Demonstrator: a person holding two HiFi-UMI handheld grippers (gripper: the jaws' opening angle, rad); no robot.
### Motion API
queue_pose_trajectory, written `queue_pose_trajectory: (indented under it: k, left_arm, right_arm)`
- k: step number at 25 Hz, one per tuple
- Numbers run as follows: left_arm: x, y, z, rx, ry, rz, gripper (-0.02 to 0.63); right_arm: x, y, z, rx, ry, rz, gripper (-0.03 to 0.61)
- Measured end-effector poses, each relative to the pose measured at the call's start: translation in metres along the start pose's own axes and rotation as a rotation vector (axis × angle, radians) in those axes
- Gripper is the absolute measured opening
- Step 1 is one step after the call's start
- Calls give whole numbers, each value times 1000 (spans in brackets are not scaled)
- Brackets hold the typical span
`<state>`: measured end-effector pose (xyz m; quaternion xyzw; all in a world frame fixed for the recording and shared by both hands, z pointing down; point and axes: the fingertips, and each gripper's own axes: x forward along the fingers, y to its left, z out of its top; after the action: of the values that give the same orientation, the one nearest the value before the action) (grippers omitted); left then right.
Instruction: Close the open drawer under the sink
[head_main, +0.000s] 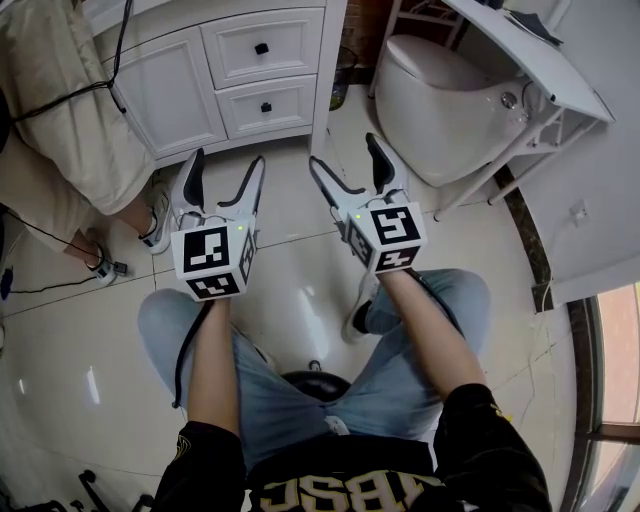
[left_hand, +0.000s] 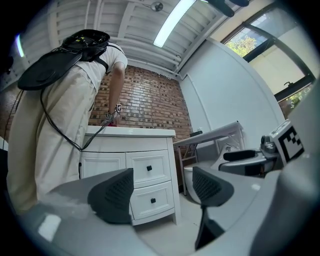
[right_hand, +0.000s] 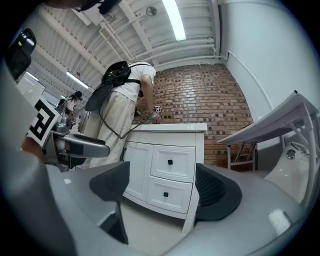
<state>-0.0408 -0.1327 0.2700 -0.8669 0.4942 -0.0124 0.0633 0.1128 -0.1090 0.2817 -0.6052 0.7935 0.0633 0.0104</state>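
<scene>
The white sink cabinet stands ahead, with two drawers stacked on its right side. The upper drawer and the lower drawer both look flush with the cabinet front, each with a small black knob. My left gripper and right gripper hover side by side over the floor, short of the cabinet. Both are open with nothing between their fingers. The left gripper view frames the drawers between its pads, and the right gripper view does the same.
A person in beige clothes with a backpack stands at the cabinet's left, with cables trailing on the floor. A white toilet and a white folding table stand to the right. My own knees and a stool are below the grippers.
</scene>
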Motion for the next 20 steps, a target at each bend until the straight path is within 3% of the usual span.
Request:
queue_pose_trajectory:
  k: [20]
  left_arm:
    - [22, 13, -17, -18, 39, 25, 374]
  right_arm:
    - [34, -3, -5, 6, 30, 17, 400]
